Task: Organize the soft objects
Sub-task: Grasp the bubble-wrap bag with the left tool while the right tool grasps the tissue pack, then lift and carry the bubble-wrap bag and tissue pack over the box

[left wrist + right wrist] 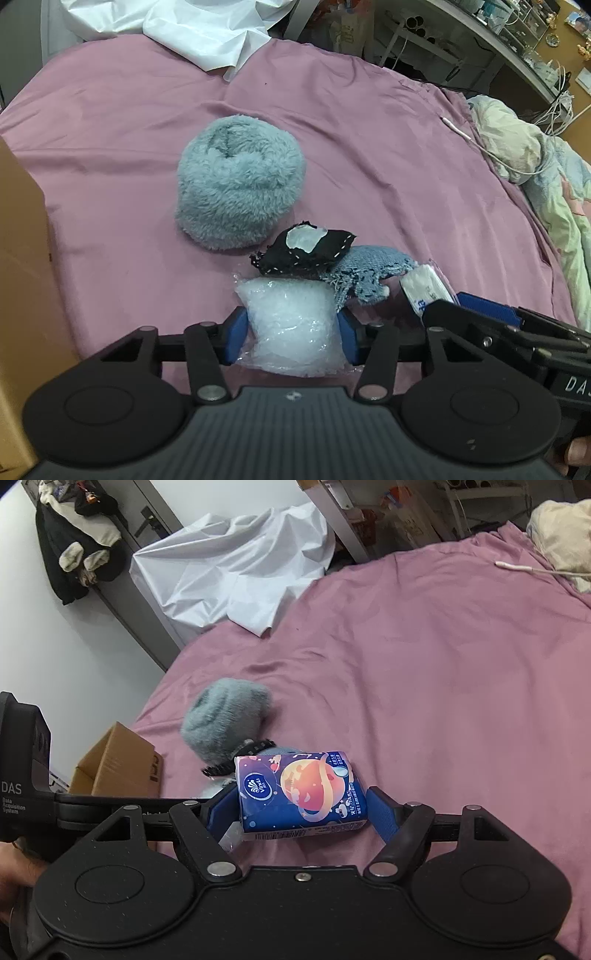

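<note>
Left wrist view: the left gripper pinches a crinkly clear plastic-wrap bundle between blue pads, resting on the pink bedsheet beside the fluffy grey-blue hat. The right gripper clamps a dark-blue tissue pack, probably headed for the cardboard box.

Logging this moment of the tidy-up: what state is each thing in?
Bubble wrap bundle: squeezed between the left gripper pads.
Tissue pack: clamped in the right gripper.
Fluffy hat: lying free on the pink sheet.
Black patch: resting on the denim scrap.
Cardboard box: flap open.
</note>
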